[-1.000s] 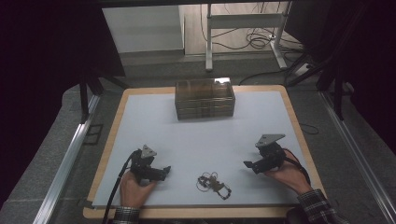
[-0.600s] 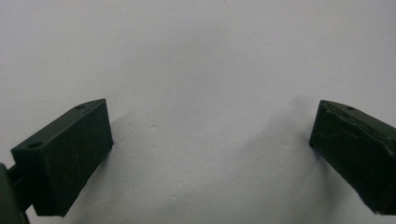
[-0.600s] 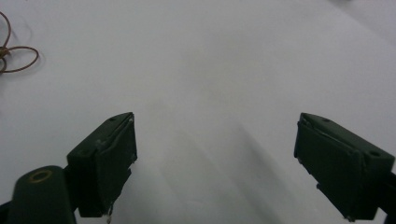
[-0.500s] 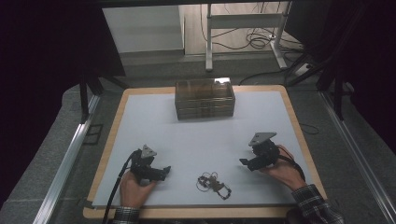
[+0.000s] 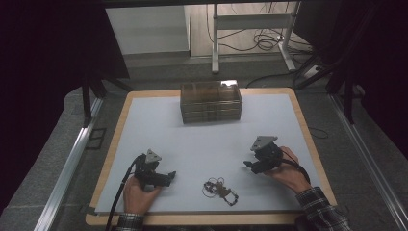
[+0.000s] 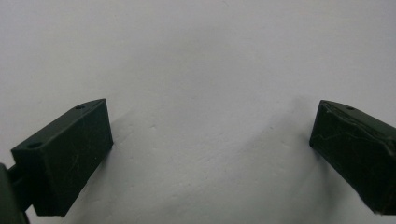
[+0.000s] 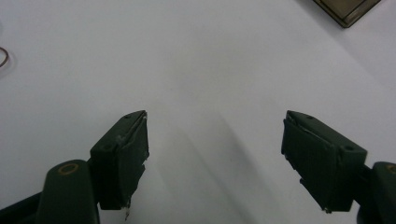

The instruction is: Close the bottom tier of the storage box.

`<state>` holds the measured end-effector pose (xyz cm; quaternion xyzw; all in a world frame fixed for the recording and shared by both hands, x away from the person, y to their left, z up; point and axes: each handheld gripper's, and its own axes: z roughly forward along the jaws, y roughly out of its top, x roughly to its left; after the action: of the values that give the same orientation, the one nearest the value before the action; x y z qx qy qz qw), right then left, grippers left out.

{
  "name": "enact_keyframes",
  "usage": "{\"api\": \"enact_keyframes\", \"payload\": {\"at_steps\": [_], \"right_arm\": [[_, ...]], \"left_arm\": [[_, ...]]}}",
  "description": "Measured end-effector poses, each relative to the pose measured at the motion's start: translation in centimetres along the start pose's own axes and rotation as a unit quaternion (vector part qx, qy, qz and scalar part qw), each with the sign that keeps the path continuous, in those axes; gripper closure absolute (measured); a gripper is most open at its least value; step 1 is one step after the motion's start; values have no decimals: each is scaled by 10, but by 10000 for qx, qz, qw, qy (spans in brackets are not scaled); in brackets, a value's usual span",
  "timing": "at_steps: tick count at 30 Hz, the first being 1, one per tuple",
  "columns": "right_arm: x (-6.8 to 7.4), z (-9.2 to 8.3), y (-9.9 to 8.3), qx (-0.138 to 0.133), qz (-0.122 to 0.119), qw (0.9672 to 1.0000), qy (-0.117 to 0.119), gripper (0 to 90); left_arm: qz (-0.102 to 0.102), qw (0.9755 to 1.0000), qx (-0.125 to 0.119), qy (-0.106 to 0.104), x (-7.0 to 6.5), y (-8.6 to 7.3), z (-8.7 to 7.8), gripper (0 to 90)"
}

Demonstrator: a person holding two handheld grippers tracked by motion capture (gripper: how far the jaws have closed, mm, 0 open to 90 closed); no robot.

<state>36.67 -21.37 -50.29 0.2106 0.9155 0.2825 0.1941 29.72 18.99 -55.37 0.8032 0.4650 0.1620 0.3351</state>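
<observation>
A small tangle of metal rings and clasps (image 5: 220, 188) lies on the white table sheet (image 5: 207, 139) near its front edge, between my two hands. My left gripper (image 5: 169, 177) rests low at the front left, jaws pointing right toward the tangle and open (image 6: 205, 140) over bare sheet. To the right of the tangle my right gripper (image 5: 247, 165) hovers, pointing left. Its jaws (image 7: 215, 140) have just been closing a little with nothing between them and still stand open. A thin ring (image 7: 3, 57) shows at the left edge of the right gripper view.
A clear plastic drawer box (image 5: 210, 102) with brownish contents stands at the back middle of the sheet; its corner (image 7: 348, 10) appears in the right gripper view. A wooden board edge (image 5: 303, 125) frames the sheet. Metal rails and cables lie beyond.
My right gripper has shifted left and slightly forward toward the tangle. The left gripper and the tangle have stayed put.
</observation>
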Motion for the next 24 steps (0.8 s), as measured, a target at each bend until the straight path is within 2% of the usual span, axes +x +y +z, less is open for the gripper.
{"api": "enact_keyframes", "payload": {"at_steps": [2,3,21,24], "right_arm": [[1,2,2,10,-80,10000,-35,245],[2,3,4,26,-192,9998,-96,253],[8,15,20,-29,-547,9978,-373,279],[9,17,24,-40,-688,9965,-472,287]], "left_arm": [[1,10000,1,0,0,0,0,0],[-1,10000,-1,0,0,0,0,0],[0,10000,2,0,0,0,0,0],[-1,10000,2,0,0,0,0,0]]}}
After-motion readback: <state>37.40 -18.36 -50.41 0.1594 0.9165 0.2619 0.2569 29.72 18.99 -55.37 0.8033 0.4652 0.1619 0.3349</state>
